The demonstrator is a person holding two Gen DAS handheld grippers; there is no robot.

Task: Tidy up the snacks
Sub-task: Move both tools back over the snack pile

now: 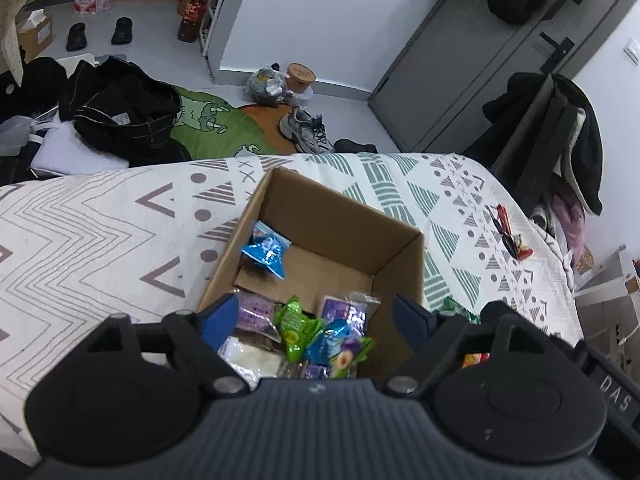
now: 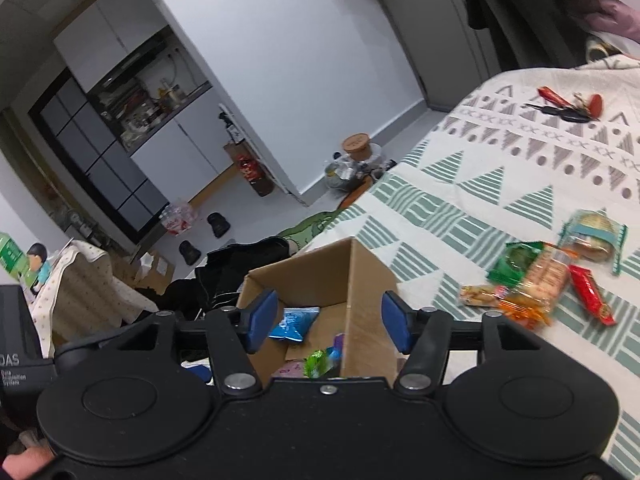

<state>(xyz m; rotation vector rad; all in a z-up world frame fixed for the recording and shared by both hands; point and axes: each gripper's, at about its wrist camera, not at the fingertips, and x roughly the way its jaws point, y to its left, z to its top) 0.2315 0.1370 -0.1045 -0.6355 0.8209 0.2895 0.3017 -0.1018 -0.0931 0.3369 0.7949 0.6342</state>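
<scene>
Left wrist view looks down past the left gripper (image 1: 316, 320), whose blue fingers (image 1: 218, 320) stand wide apart with nothing pressed between them, over an open cardboard box (image 1: 400, 276) resting on a bed (image 1: 100, 232) covered in a patterned white, grey and green cloth. Nearest inside the box lies a heap of snacks: a bright green packet (image 1: 296, 322), purple wrappers (image 1: 346, 308), a clear pale bag (image 1: 250, 360) and a blue-and-green packet (image 1: 340, 346). Farther in, a blue packet (image 1: 266, 250) leans against the box's left wall. Beyond the box, towards the bed's right edge, lies a bunch of keys with red tags (image 1: 510, 234). Past the bed's far edge the floor holds a green rug (image 1: 216, 128), grey sneakers (image 1: 306, 130) and black clothing (image 1: 124, 108). Right wrist view shows the right gripper (image 2: 330, 322) with its fingers (image 2: 262, 318) also apart and empty, hanging over the same box. On the bed just right of the box a cluster of snacks waits outside it: a red bar (image 2: 592, 294), an orange-wrapped biscuit pack (image 2: 536, 288), a green packet (image 2: 514, 264) and a round cracker pack (image 2: 594, 236), with the keys farther back.
</scene>
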